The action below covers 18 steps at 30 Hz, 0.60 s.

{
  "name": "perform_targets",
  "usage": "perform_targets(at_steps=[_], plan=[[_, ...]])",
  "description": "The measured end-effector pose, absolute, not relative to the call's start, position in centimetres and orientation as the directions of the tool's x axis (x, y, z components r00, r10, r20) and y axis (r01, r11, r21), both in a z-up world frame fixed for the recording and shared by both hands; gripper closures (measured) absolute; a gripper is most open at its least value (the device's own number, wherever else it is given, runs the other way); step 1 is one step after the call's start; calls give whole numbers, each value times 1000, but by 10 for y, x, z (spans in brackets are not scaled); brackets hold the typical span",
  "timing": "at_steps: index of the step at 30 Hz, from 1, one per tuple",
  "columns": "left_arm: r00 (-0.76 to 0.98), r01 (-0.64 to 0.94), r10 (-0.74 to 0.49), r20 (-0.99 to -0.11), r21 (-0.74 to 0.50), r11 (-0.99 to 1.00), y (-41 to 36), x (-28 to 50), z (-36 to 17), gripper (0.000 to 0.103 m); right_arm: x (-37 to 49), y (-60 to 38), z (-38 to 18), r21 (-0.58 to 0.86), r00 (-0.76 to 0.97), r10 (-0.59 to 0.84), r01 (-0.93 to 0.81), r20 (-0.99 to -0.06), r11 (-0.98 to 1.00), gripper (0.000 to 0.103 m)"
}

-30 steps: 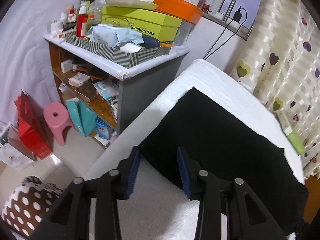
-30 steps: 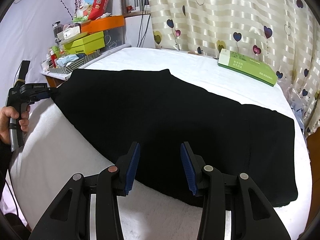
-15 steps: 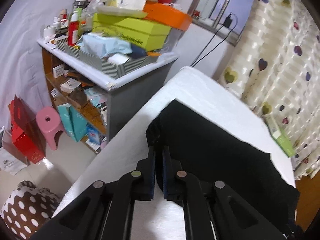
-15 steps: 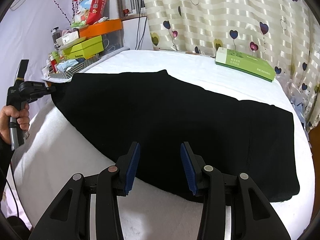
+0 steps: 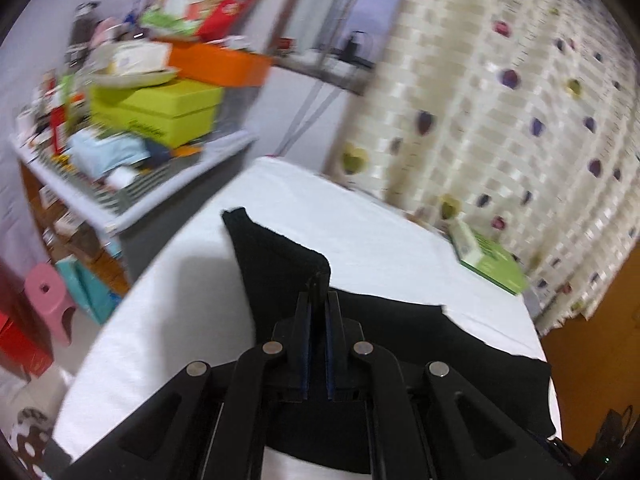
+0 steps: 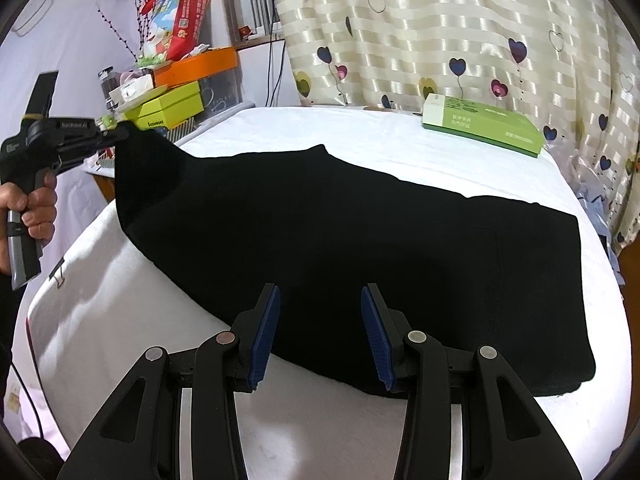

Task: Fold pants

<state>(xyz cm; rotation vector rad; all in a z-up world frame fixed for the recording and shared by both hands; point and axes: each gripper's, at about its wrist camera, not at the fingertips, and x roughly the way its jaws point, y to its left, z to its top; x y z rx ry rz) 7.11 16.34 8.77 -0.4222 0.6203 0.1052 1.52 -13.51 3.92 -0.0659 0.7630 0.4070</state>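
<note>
Black pants [image 6: 352,248] lie on the white bed [image 6: 360,432], long axis running from upper left to lower right of the right-wrist frame. Left gripper [image 6: 120,134], fingers clamped on the upper-left end, holds it raised off the bed. Right gripper [image 6: 320,332] w/ fingers apart hovers at the near edge, mid-frame bottom. Green box [image 6: 484,124] upper right.

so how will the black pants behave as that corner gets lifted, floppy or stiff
Probably floppy: the black pants drape in a curve from the left gripper, shut on one corner. The rest lies flat on the white bed, so it will likely drag along. The right gripper is open, holding nothing down.
</note>
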Motion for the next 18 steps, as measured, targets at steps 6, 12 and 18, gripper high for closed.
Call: perform_targets(at_steps=[6, 12, 18], plan=[[804, -71, -150, -576, -343, 937, 105, 88, 94, 96, 15, -145, 40, 100, 655, 327, -360, -681, 928, 59], [749, 97, -303, -589, -355, 930, 44, 90, 76, 96, 17, -154, 36, 106, 655, 316, -339, -687, 935, 59], [612, 159, -367, -700, -346, 925, 2, 91, 19, 96, 20, -161, 32, 120, 649, 309, -318, -695, 940, 59]])
